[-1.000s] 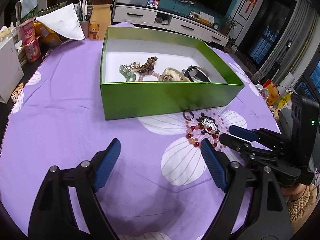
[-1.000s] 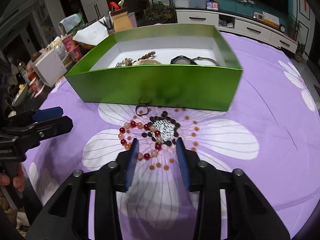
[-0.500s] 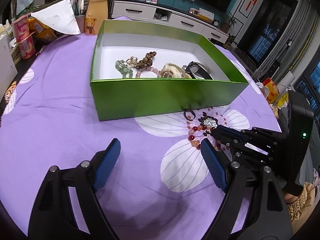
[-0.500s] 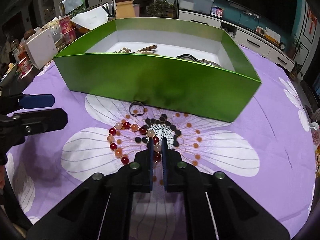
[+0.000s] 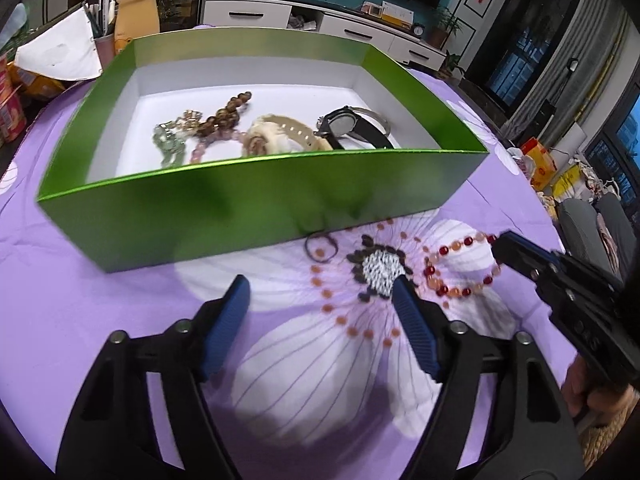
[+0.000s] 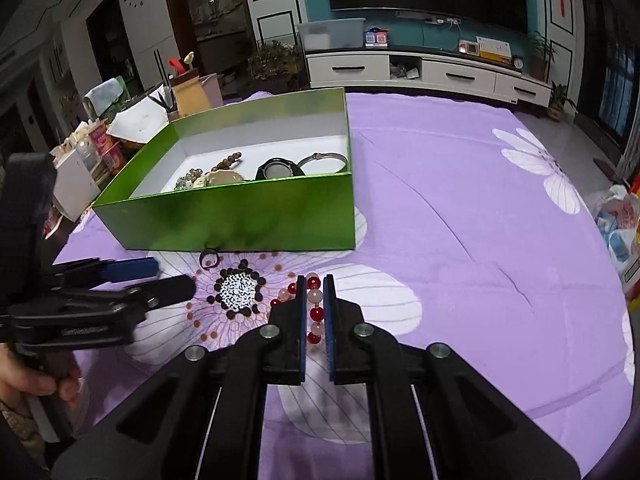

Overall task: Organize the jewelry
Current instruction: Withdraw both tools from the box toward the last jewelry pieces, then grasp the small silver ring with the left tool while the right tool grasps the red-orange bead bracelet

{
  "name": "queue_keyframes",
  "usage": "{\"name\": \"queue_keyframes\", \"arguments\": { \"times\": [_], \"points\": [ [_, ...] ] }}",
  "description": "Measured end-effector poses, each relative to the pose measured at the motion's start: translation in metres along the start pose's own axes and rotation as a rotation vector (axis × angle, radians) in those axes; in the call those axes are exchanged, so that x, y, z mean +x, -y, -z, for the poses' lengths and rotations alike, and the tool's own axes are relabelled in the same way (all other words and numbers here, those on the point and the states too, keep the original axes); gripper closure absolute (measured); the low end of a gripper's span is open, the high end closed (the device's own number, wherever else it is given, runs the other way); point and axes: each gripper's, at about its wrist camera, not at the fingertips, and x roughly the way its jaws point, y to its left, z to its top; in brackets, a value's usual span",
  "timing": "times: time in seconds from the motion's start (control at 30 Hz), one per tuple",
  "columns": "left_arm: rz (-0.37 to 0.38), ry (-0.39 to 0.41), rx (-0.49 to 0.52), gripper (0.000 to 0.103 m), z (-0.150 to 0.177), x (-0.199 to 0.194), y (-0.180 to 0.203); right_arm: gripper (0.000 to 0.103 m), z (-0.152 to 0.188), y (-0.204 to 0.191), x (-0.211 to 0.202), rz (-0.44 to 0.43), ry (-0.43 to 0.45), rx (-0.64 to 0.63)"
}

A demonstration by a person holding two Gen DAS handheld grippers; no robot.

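A red-and-pink bead bracelet [image 6: 316, 314] is pinched between the pads of my right gripper [image 6: 314, 284], which is shut on it. From the left wrist, the bracelet [image 5: 460, 272] hangs in a loop from the right gripper [image 5: 500, 242], beside the printed flower centre. A small dark ring [image 5: 320, 246] lies on the cloth against the front wall of the green box [image 5: 240, 208]. My left gripper [image 5: 320, 300] hovers just short of the ring with its jaws closing and nothing between them. The box holds a black watch [image 5: 348, 128], a cream bracelet [image 5: 276, 136] and brown beads [image 5: 228, 116].
The purple flowered tablecloth [image 6: 480, 220] stretches wide to the right of the box. Cups, a pen holder [image 5: 104, 44], papers and tins crowd the table's far left edge. A hand [image 6: 36, 380] holds the left gripper [image 6: 172, 276] at the right wrist view's lower left.
The right gripper closed on the bead bracelet and drew it rightward off the flower centre. The left gripper moved in toward the box and ring, its jaws narrowing.
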Motion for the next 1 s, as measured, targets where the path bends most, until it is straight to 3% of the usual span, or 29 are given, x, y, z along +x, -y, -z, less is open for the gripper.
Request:
{"name": "queue_keyframes", "arguments": {
  "times": [0.23, 0.6, 0.67, 0.7, 0.77, 0.9, 1.0],
  "points": [
    [-0.074, 0.016, -0.011, 0.052, -0.008, 0.016, 0.01, 0.096, 0.001, 0.009, -0.002, -0.033, 0.023, 0.035],
    [-0.295, 0.046, 0.038, 0.052, -0.006, 0.029, 0.038, 0.096, 0.005, 0.017, -0.013, -0.084, 0.063, 0.066],
    [-0.307, 0.051, 0.035, 0.058, -0.006, 0.028, 0.039, 0.096, 0.005, 0.017, -0.015, -0.087, 0.066, 0.066],
    [-0.308, 0.052, 0.037, 0.071, -0.007, 0.028, 0.04, 0.096, 0.006, 0.017, -0.016, -0.089, 0.068, 0.066],
    [-0.294, 0.052, 0.048, 0.082, -0.007, 0.027, 0.041, 0.096, 0.006, 0.017, -0.017, -0.091, 0.071, 0.067],
    [-0.254, 0.056, 0.045, 0.083, -0.005, 0.025, 0.037, 0.096, 0.006, 0.018, -0.022, -0.09, 0.081, 0.067],
    [-0.173, 0.057, 0.026, 0.083, -0.002, 0.02, 0.031, 0.096, 0.005, 0.018, -0.024, -0.089, 0.084, 0.069]
  ]
}}
